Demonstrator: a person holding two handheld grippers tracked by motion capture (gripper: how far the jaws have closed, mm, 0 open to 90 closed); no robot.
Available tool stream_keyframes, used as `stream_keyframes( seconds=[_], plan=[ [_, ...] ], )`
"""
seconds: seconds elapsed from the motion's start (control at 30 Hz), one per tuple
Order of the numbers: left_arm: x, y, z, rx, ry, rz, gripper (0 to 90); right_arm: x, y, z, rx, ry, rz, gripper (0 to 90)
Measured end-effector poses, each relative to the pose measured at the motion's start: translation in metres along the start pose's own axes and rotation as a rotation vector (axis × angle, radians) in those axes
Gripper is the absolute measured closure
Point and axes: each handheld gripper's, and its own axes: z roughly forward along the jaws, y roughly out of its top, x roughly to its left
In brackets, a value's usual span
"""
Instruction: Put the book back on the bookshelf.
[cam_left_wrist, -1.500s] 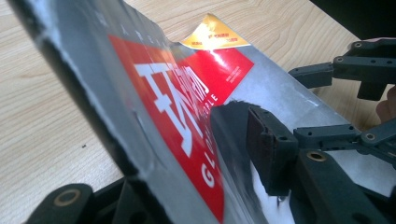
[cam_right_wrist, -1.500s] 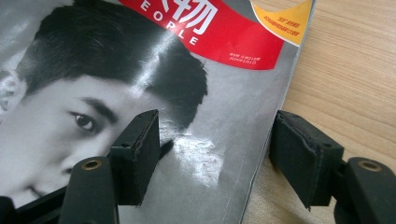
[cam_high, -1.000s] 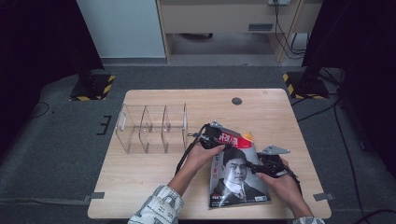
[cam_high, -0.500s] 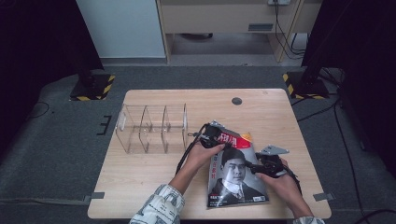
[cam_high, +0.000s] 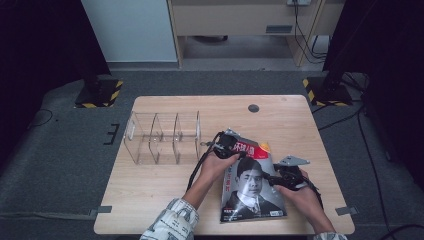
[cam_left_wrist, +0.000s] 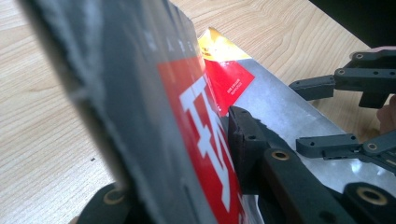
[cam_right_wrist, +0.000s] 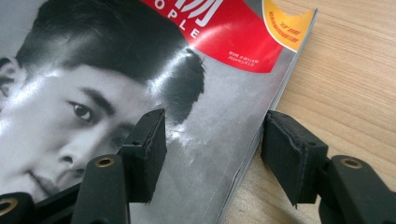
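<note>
magazine (cam_high: 252, 187) lies on the desk (cam_high: 165, 185) right of the clear rack (cam_high: 162, 137); the left tool (cam_high: 227, 145) has just been closing and pinches its top edge, the right tool (cam_right_wrist: 212, 154) straddles its side edge, jaws apart.

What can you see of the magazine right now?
The magazine is a glossy, thin one with a grey cover carrying a portrait, a red title banner and a yellow-orange corner flash. It lies near the front right of the wooden table, its top end lifted and curled. The left gripper is shut on that top edge, its jaws having just been closing. The right gripper stands open astride the magazine's right edge, one jaw over the cover and the other over the wood.
</note>
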Motion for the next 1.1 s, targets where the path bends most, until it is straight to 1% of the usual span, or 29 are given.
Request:
stream_keyframes(
  seconds=[0.07,0.13,0.2,0.27,0.37,0.43,0.57,0.63,0.7,0.8,0.87,1.0,1.03,1.1],
  plan=[
    [-0.001,0.001,-0.002,-0.004,-0.005,-0.002,81.4,0.000,0.000,0.000,0.003,0.006,0.002,40.3],
    [-0.003,0.001,-0.005,-0.019,-0.013,-0.001,81.9,-0.001,-0.001,-0.002,-0.002,0.007,0.009,40.0],
    [-0.004,0.002,-0.008,-0.036,-0.022,-0.002,82.4,-0.002,-0.002,-0.003,-0.007,0.009,0.013,41.6],
    [-0.006,0.003,-0.010,-0.044,-0.027,-0.003,82.9,-0.004,-0.003,-0.005,-0.013,0.006,0.014,41.5],
    [-0.007,0.004,-0.011,-0.046,-0.029,0.002,83.3,-0.006,-0.004,-0.007,-0.014,0.005,0.027,43.0],
    [-0.008,0.005,-0.011,-0.048,-0.030,0.002,83.5,-0.007,-0.003,-0.007,-0.020,-0.002,0.021,43.6],
    [-0.011,0.009,-0.013,-0.058,-0.039,0.007,83.8,-0.008,-0.002,-0.010,-0.026,-0.007,0.028,44.9],
    [-0.014,0.011,-0.016,-0.061,-0.038,0.016,84.0,-0.010,-0.002,-0.012,-0.037,-0.013,0.034,45.4],
    [-0.014,0.013,-0.018,-0.064,-0.035,0.023,84.2,-0.012,-0.001,-0.014,-0.054,-0.024,0.045,46.1],
    [-0.015,0.016,-0.022,-0.080,-0.034,0.021,84.5,-0.016,0.000,-0.018,-0.068,-0.040,0.064,46.5],
    [-0.014,0.016,-0.025,-0.082,-0.032,0.020,84.7,-0.018,-0.001,-0.019,-0.070,-0.058,0.069,46.5],
    [-0.011,0.017,-0.029,-0.091,-0.030,0.016,84.9,-0.019,-0.001,-0.020,-0.068,-0.074,0.071,46.1],
    [-0.011,0.017,-0.030,-0.093,-0.029,0.015,85.0,-0.019,-0.001,-0.020,-0.070,-0.082,0.076,45.2],
    [-0.010,0.017,-0.033,-0.096,-0.028,0.020,85.0,-0.021,-0.001,-0.021,-0.061,-0.109,0.065,44.0]
  ],
)
